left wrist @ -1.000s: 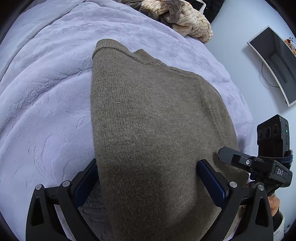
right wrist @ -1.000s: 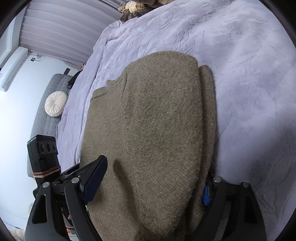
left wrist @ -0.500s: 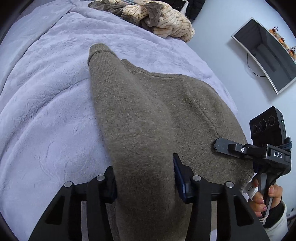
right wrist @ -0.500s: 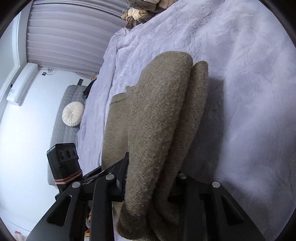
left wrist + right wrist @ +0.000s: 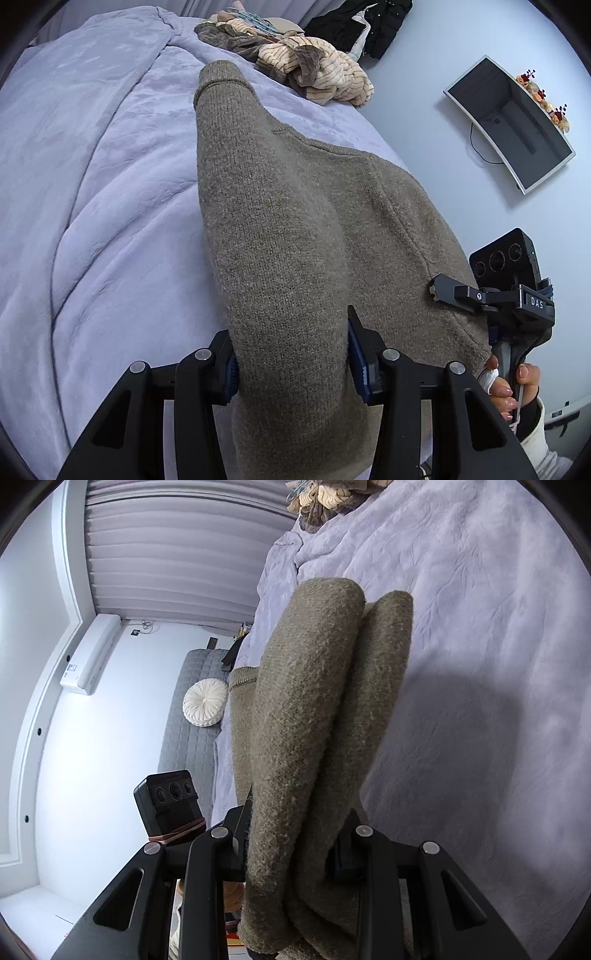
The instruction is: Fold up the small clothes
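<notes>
An olive-brown knit sweater (image 5: 280,236) lies folded on the lavender bed cover (image 5: 92,206). My left gripper (image 5: 291,365) is shut on one near corner of it, the thick fold bunched between the blue pads and lifted off the bed. In the right wrist view the same sweater (image 5: 314,709) hangs in two thick folds, and my right gripper (image 5: 291,849) is shut on its near edge. The far end of the sweater still rests on the cover. The right gripper's body (image 5: 513,291) and the hand (image 5: 506,387) that holds it show at the right of the left wrist view.
A heap of cream striped and brown clothes (image 5: 314,74) lies at the far end of the bed, with dark clothes (image 5: 354,26) behind it. A wall screen (image 5: 509,125) hangs at right. A grey couch with a white round cushion (image 5: 205,707) stands beyond the bed's left side.
Both grippers closed on the sweater's near edge and lifted it; the flat sweater now hangs in thick bunched folds, raised off the cover and carried toward the far end of the bed.
</notes>
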A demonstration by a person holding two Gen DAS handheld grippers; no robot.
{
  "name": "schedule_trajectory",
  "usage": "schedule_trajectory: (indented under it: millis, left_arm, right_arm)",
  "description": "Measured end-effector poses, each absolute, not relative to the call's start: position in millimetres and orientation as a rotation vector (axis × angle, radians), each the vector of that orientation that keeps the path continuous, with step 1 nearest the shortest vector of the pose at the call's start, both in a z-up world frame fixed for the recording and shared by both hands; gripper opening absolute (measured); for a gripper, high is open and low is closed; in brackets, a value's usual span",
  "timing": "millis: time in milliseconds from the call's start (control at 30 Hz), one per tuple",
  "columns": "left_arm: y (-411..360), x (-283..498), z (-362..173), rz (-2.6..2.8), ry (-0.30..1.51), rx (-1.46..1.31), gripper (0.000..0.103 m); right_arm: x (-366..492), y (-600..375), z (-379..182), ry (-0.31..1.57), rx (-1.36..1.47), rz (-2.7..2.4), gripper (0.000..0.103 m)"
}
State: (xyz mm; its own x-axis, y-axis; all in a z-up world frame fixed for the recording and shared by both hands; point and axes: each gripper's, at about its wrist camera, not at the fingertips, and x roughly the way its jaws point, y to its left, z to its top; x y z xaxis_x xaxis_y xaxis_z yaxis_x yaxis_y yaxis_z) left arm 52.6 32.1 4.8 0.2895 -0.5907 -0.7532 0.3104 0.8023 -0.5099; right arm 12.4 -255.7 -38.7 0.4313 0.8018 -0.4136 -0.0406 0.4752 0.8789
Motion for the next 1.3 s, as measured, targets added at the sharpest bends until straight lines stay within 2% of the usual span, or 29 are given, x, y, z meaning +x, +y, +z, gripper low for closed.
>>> schedule_trajectory:
  millis: [167, 367, 467, 567, 733, 833, 867, 900, 933, 1000, 1100, 1200, 1267, 1300]
  left_arm:
    - [82.9, 16.4, -4.1, -0.572, 1.149, -0.301, 0.049]
    - [117.2, -12.2, -48.9, -0.463, 1.181, -0.284, 0.049]
    - [131.4, -22.2, -67.4, -0.386, 1.187, -0.305, 0.049]
    - [152.6, -30.9, -62.8, -0.37, 1.125, -0.353, 0.049]
    - [166.8, -21.9, -48.4, -0.256, 1.032, -0.279, 0.049]
    - [158.8, -16.7, -53.5, -0.27, 1.044, -0.272, 0.049]
    - [155.2, -16.9, -56.9, -0.258, 1.046, -0.246, 0.049]
    - [154.1, -19.1, -58.7, -0.243, 1.043, -0.223, 0.049]
    - [149.6, -19.2, -60.1, -0.23, 1.041, -0.206, 0.049]
    - [148.8, -21.6, -59.9, -0.237, 1.036, -0.216, 0.049]
    - [145.5, -20.2, -63.0, -0.245, 1.045, -0.209, 0.051]
    - [137.5, -22.2, -70.1, -0.245, 1.044, -0.18, 0.052]
    - [128.7, -26.6, -75.6, -0.224, 1.018, -0.107, 0.065]
    - [126.5, -29.7, -77.0, -0.208, 1.0, -0.078, 0.066]
  right_arm:
    - [-7.6, -206.2, -63.4, 1.029, 0.984, 0.688, 0.033]
    - [-9.7, -159.8, -97.4, 1.12, 0.875, 0.652, 0.033]
    - [-7.5, -154.5, -103.9, 1.152, 0.739, 0.515, 0.037]
    - [-14.7, -168.1, -95.1, 1.125, 0.67, 0.4, 0.05]
    - [-25.0, -196.0, -72.4, 1.007, 0.707, 0.377, 0.051]
    - [-10.9, -188.7, -82.6, 1.084, 0.722, 0.464, 0.051]
    - [-5.7, -182.2, -89.6, 1.114, 0.713, 0.466, 0.047]
    - [-8.8, -176.0, -99.7, 1.137, 0.708, 0.466, 0.022]
    - [-8.2, -170.8, -104.2, 1.155, 0.707, 0.473, 0.009]
    - [-14.4, -164.8, -90.2, 1.109, 0.656, 0.486, 0.009]
    - [-28.1, -157.9, -61.5, 1.062, 0.436, 0.443, 0.008]
    - [-34.4, -157.6, -74.5, 1.11, 0.239, 0.334, 0.008]
    - [-35.5, -163.7, -100.5, 1.162, 0.22, 0.294, 0.008]
    - [-37.6, -166.9, -108.2, 1.166, 0.241, 0.289, 0.008]
